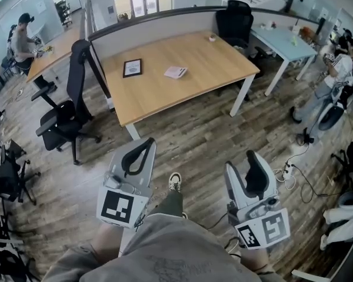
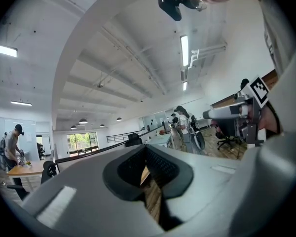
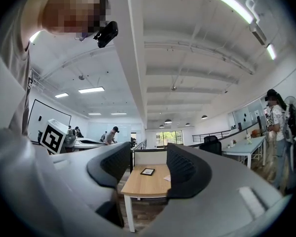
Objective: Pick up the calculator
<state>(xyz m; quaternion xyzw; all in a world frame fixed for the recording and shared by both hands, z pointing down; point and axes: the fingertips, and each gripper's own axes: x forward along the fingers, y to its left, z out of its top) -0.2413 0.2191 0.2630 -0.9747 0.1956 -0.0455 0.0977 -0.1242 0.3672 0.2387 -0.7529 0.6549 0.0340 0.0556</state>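
Head view: we hold both claws well short of the wooden surface. Our left claw is closed and empty; our right claw stands wide apart, empty.

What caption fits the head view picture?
Left gripper and right gripper face a wooden desk holding the calculator.

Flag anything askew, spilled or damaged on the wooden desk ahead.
Nothing stands out. The wooden desk holds a dark-framed flat item and a white flat item, lying apart, plus a small object near the far edge. Nothing is spilled or tipped; finer damage is too small to judge.
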